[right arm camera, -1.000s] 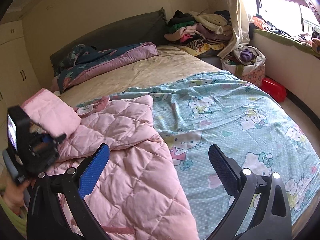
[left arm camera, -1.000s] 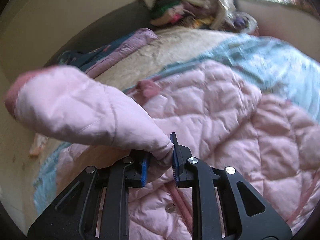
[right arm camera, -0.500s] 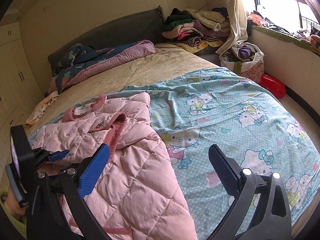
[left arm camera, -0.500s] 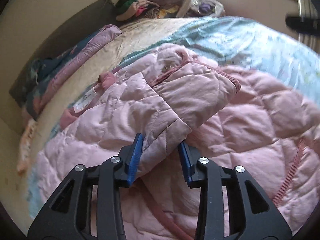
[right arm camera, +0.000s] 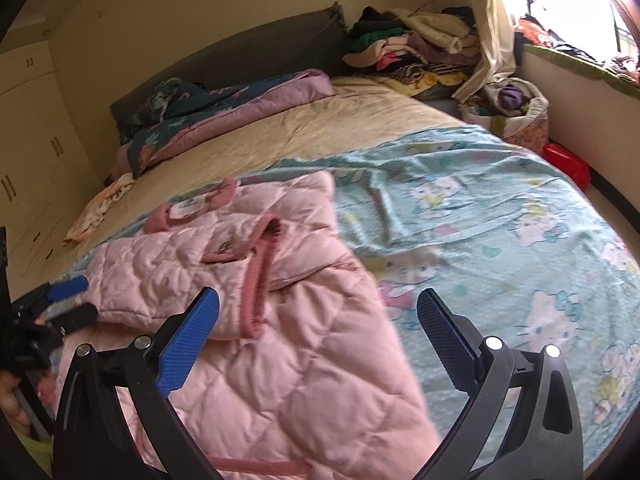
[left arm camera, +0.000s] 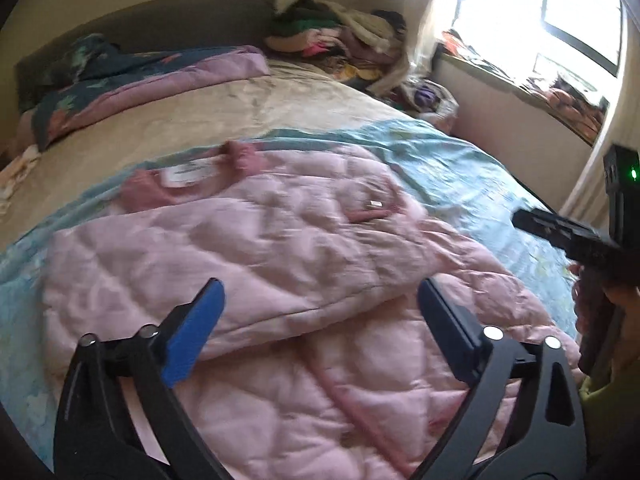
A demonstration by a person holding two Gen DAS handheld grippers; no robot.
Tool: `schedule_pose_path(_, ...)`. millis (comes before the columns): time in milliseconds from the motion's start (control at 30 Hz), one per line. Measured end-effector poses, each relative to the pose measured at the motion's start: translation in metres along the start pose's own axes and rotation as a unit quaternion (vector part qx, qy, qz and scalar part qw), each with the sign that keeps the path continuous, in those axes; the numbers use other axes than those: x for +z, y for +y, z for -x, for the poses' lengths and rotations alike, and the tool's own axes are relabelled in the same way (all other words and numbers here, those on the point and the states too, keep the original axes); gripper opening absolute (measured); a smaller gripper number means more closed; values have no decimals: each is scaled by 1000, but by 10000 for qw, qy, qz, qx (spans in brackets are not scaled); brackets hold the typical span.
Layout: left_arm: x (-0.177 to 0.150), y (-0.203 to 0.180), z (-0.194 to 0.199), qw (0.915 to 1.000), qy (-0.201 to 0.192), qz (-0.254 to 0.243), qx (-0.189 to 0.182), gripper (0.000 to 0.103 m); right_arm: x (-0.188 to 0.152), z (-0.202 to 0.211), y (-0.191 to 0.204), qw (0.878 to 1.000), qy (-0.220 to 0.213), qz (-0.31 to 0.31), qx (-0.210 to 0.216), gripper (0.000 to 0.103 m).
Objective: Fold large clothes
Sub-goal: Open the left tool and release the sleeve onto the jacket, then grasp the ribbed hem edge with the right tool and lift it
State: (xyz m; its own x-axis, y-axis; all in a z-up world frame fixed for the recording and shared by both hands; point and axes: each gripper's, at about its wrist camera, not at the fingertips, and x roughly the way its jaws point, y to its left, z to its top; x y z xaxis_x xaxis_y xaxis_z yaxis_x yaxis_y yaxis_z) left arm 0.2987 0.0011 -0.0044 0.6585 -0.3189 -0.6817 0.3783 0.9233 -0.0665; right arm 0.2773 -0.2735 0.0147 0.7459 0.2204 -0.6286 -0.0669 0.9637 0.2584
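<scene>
A pink quilted jacket (left arm camera: 280, 248) lies on the bed, its sleeve (left arm camera: 224, 264) folded across the body; it also shows in the right wrist view (right arm camera: 280, 340). My left gripper (left arm camera: 320, 320) is open and empty just above the folded sleeve's edge; it shows at the left edge of the right wrist view (right arm camera: 68, 300). My right gripper (right arm camera: 318, 332) is open and empty above the jacket's right side. It appears at the right of the left wrist view (left arm camera: 568, 236).
The jacket lies on a light blue cartoon-print sheet (right arm camera: 500, 220) over a beige bed (right arm camera: 340, 128). A purple and navy duvet (right arm camera: 224, 108) lies by the dark headboard. A pile of clothes (right arm camera: 412, 48), a laundry basket (right arm camera: 516, 108) and a red object (right arm camera: 568, 162) sit at the far right.
My left gripper carried the sleeve across the jacket's body, let it go and opened wide. The sleeve now lies flat. My right gripper stayed open and shifted slightly.
</scene>
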Motion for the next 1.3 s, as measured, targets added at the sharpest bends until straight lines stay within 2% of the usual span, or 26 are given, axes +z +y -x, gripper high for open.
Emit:
schedule_pose_path(200,-8,53,9,9967,-124,122,795,94,-8,-22,24,9988,373,133,287,99)
schedule_pose_path(333,-12,91,12,9948,-143,591,822,94,-9,-41,33,9976,609,70,328,99)
schedule_pose_path(467,-13,117,9,9912,-73,664,1144,94,-14,-63,46,9948,864,-64,528,99)
schedule_pose_path(567,-13,140,12,9886,-17,967,1154,94,-14,-81,53,9919,1028,-266,700,99)
schedule_pose_path(733,-8,171,29,9823,-178,1256,1380,94,-16,-114,60,9873,1315,-613,641,99)
schedule_pose_path(933,-6,207,46,9734,-350,1772,1411,94,-15,-125,56,9853,1279,-889,703,98)
schedule_pose_path(1000,-5,214,45,9717,-325,1851,1430,94,-15,-125,56,9859,1232,-901,687,76)
schedule_pose_path(1067,-5,218,45,9709,-334,1902,1417,94,-12,-124,59,9878,1172,-807,628,50)
schedule_pose_path(1100,-4,219,45,9707,-343,1911,1416,94,-10,-120,62,9892,1074,-745,666,42)
schedule_pose_path(1133,-5,220,44,9703,-350,1924,1422,94,-7,-117,65,9902,1002,-649,721,30)
schedule_pose_path(1167,-5,221,44,9699,-342,1953,1413,94,0,-111,73,9923,868,-404,783,26)
schedule_pose_path(1300,-3,221,40,9710,-323,1959,1332,93,33,-85,114,9943,406,679,717,23)
